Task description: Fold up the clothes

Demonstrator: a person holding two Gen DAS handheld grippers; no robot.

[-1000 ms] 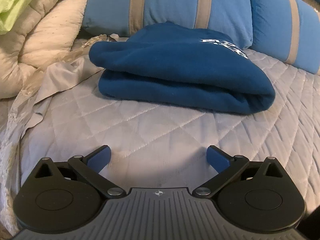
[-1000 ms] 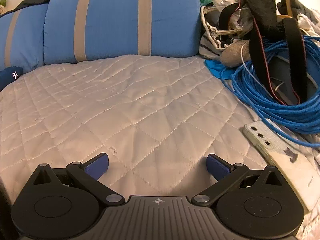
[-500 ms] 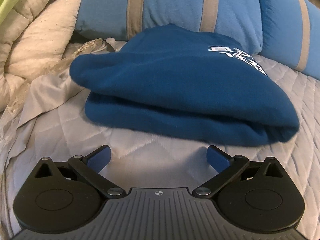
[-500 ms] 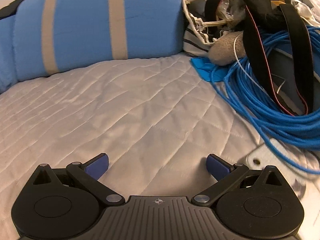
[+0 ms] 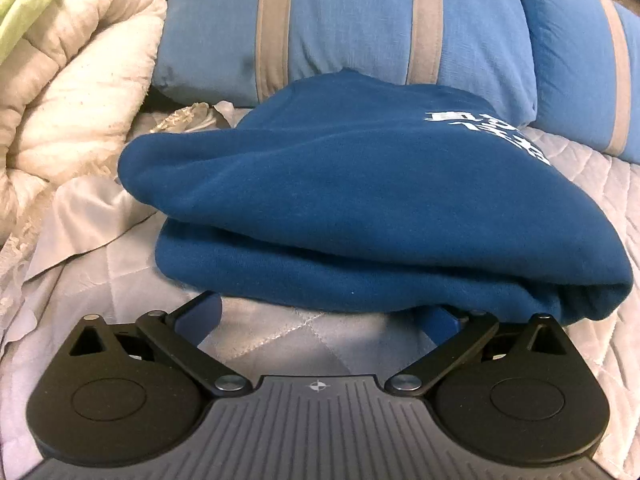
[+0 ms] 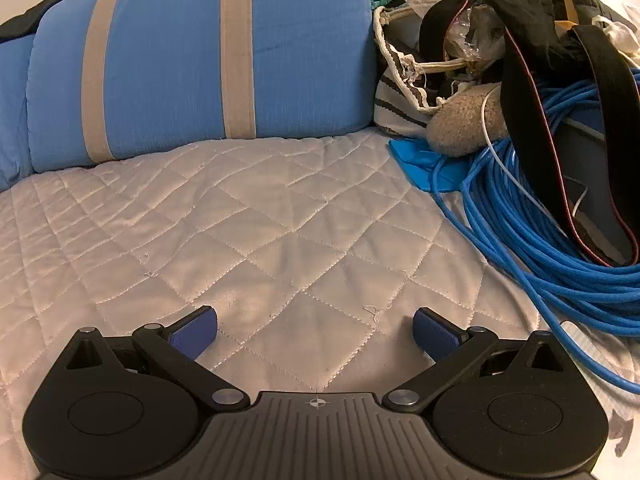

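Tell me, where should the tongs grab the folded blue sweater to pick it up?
Probably the thick folded edge of the blue sweater nearest the left tongs, coming in low from the front along the quilt. The layers stack there, so one pinch might catch them all.

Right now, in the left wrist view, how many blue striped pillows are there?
2. One pillow stands directly behind the folded blue sweatshirt; the second pillow sits beside it at the frame's right edge, partly cut off. More may lie out of frame.
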